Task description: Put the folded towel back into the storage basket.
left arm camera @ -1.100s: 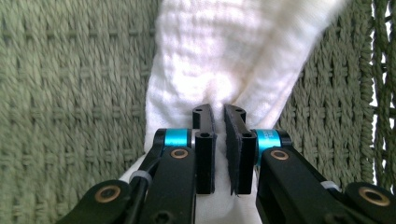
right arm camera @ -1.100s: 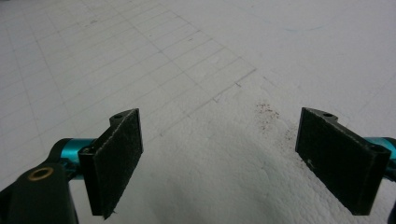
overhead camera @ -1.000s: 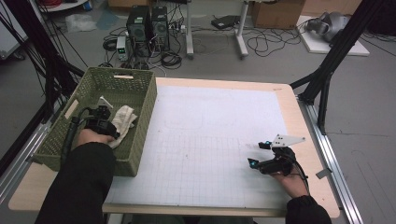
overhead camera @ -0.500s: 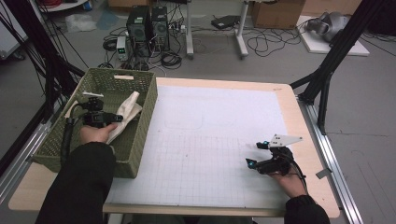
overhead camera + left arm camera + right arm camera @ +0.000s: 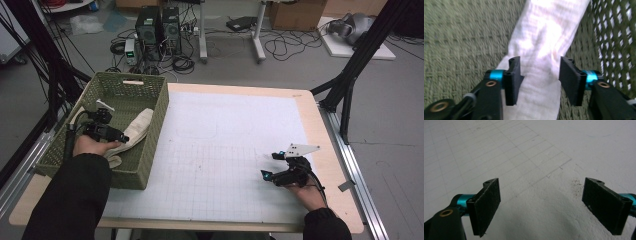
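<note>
A cream cloth (image 5: 136, 127) lies in the green woven basket (image 5: 150, 82), along its right wall. My left gripper (image 5: 119, 136) is inside the basket over the cloth's near end. In the left gripper view its jaws have just been opening and stand apart, with the cloth (image 5: 546, 32) running between them and lying loose on the basket floor (image 5: 461, 37); the left gripper (image 5: 540, 72) is open. My right gripper (image 5: 269, 165) rests low over the white gridded mat (image 5: 225, 130) at the near right. The right gripper (image 5: 541, 195) is open, with nothing between its pads.
The basket stands on the table's left side and its walls rise around my left gripper. The white mat covers most of the wooden table (image 5: 320, 125). Black frame legs (image 5: 350, 75) stand at the far right, and cables and computer boxes lie on the floor beyond.
The left gripper's jaws opened and let go of the cloth, which had been lifted half a second ago and now lies along the basket's right wall. The right gripper has kept still.
</note>
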{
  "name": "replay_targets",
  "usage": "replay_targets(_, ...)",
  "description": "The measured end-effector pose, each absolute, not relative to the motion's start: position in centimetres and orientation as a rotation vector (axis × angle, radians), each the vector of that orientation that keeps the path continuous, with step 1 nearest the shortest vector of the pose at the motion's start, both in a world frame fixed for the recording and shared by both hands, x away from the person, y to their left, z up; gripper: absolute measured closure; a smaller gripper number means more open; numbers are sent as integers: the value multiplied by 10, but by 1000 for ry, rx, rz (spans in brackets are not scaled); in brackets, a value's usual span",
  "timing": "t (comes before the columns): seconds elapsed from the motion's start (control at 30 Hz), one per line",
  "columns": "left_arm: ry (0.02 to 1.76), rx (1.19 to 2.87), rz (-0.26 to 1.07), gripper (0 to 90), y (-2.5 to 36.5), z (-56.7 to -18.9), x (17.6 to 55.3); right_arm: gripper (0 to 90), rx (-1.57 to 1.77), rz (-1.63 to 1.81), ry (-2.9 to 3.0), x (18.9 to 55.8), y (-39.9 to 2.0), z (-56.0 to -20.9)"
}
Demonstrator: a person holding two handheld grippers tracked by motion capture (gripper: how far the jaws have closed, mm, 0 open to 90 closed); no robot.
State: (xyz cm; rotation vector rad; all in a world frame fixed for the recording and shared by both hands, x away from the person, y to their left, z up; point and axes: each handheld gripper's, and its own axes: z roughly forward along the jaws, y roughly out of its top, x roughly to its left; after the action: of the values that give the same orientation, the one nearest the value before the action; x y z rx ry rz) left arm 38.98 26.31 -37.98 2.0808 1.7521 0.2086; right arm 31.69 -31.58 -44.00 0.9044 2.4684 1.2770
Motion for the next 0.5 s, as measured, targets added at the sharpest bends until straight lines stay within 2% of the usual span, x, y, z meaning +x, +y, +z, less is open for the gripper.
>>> replay_targets(0.13, 1817, 2199, 182, 550, 260, -394, 394, 144, 895, 1284, 2464, 317, -315, -440)
replay_targets(0.2, 1838, 2218, 135, 655, 260, -398, 396, 144, 894, 1280, 2462, 317, -316, -439)
replay_targets(0.27, 1844, 2196, 101, 822, 261, -398, 396, 144, 894, 1284, 2461, 317, -316, -439)
replay_targets(0.37, 1849, 2119, 110, 852, 265, -394, 396, 145, 890, 1289, 2458, 317, -316, -438)
replay_targets(0.5, 1806, 1813, 245, 856, 270, -378, 394, 145, 898, 1292, 2454, 317, -317, -438)
